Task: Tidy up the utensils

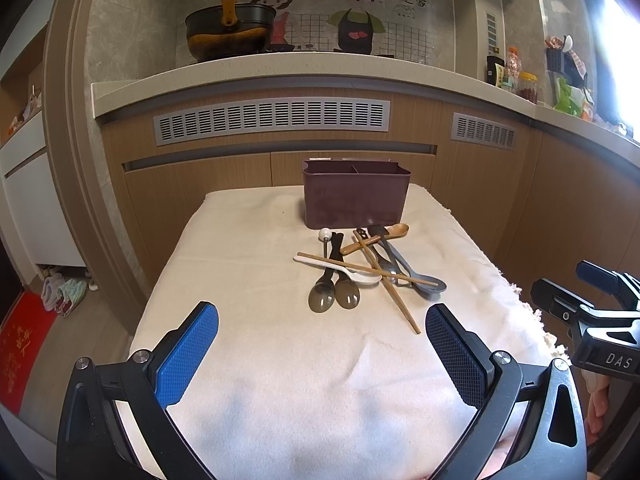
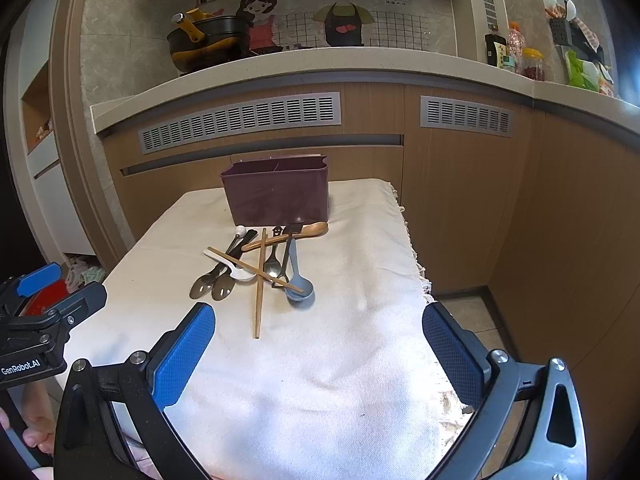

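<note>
A small table [image 1: 248,360] draped in a cream cloth [image 2: 352,360] carried everything. Near its far edge stood a dark maroon utensil caddy [image 1: 356,198], upright, with an inner divider visible at the rim.

Just in front of the caddy, toward the middle of the table, lay a loose heap of utensils. 2 dark translucent spoons [image 1: 334,298] lay side by side on the heap's left, bowls toward the near edge. A white plastic spoon [image 1: 340,268] lay across their handles. A wooden spoon [image 1: 378,238] lay closest to the caddy, its bowl pointing to the right edge. A metal spoon [image 1: 386,264] and a grey-blue spoon [image 1: 420,280] lay on the heap's right, with a dark-handled utensil between them that could not be identified. 2 wooden chopsticks [image 1: 388,280] crossed over the pile: 1 ran nearly crosswise over the white spoon, the other pointed toward the near edge and reached furthest from the heap. A small white round-tipped piece [image 1: 325,235] lay at the heap's far left.

The left hand-held gripper [image 1: 322,340] hovered above the near part of the table, its blue pads spread wide and holding nothing. The right hand-held gripper [image 2: 319,340] hovered beside it near the right edge, likewise spread wide and empty. Both were well apart from the utensils.
</note>
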The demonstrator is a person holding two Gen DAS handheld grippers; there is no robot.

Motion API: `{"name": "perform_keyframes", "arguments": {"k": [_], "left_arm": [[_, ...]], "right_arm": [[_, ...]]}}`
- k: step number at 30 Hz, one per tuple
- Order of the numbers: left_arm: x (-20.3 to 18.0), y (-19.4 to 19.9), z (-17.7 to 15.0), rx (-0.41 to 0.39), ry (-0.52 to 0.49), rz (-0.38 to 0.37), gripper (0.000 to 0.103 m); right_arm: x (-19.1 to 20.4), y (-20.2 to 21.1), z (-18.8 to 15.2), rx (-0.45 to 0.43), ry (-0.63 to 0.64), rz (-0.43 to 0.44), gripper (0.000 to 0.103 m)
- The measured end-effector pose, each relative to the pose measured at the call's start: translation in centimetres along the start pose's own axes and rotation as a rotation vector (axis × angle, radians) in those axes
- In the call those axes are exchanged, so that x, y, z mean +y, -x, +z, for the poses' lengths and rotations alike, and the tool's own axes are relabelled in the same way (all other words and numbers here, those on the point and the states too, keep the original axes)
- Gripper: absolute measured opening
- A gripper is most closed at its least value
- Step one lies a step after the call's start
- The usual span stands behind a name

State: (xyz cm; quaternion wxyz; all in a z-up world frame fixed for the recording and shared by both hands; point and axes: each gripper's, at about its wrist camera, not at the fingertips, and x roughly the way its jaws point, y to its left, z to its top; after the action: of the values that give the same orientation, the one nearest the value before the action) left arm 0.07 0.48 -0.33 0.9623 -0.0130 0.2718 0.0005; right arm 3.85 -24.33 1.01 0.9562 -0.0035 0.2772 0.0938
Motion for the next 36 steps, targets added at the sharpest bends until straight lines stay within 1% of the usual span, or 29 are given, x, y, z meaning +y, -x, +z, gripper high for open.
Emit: {"name": "perform_keyframes", "arguments": {"k": [5,9,15,19,23,25,29,30,31,32,33,34,36], "left_arm": [[0.1,-0.6,0.4,0.013,-0.010,-0.008,0.103],[0.5,-1.6,1.1,0.032,-0.001,-0.024,0.103],[1.0,-4.5,2.7,0.045,-0.021,-0.052,0.103],[1.6,-7.7,4.0,0.069,-0.031,-0.065,0.103],[2.9,-11.0,5.0,0.099,-0.009,-0.054,0.103],[3.8,-12.3,5.4,0.101,0.007,-0.044,0.103],[5.8,-14.7,5.7,0.132,0.056,-0.040,0.103],[6.3,-15.2,5.6,0.139,0.069,-0.033,0.103],[6.8,-15.8,5.6,0.146,0.083,-0.023,0.103],[7.2,-16.3,5.6,0.150,0.094,-0.014,0.103],[7.5,-16.6,5.6,0.154,0.104,-0.005,0.103],[7.9,-17.1,5.6,0.156,0.115,0.007,0.103],[8.4,-17.7,5.7,0.158,0.131,0.019,0.103]], "right_arm": [[0.1,-0.3,0.3,-0.007,0.012,0.000,0.103],[-0.1,-0.9,0.8,-0.012,0.014,-0.020,0.103],[-0.2,-3.2,2.3,-0.025,0.052,-0.047,0.103],[0.1,-5.8,3.3,-0.015,0.088,-0.036,0.103],[0.3,-9.4,4.1,0.039,0.103,0.016,0.103],[0.4,-11.4,4.6,0.069,0.121,0.036,0.103],[0.9,-15.6,5.3,0.123,0.160,0.025,0.102],[1.0,-16.7,5.6,0.140,0.162,0.033,0.099],[1.2,-18.0,6.0,0.163,0.158,0.046,0.090],[1.3,-19.2,6.4,0.185,0.151,0.058,0.085],[1.7,-20.6,6.9,0.211,0.143,0.069,0.076],[2.1,-21.8,7.3,0.232,0.138,0.074,0.069],[3.1,-23.9,7.8,0.264,0.131,0.086,0.061]]}}
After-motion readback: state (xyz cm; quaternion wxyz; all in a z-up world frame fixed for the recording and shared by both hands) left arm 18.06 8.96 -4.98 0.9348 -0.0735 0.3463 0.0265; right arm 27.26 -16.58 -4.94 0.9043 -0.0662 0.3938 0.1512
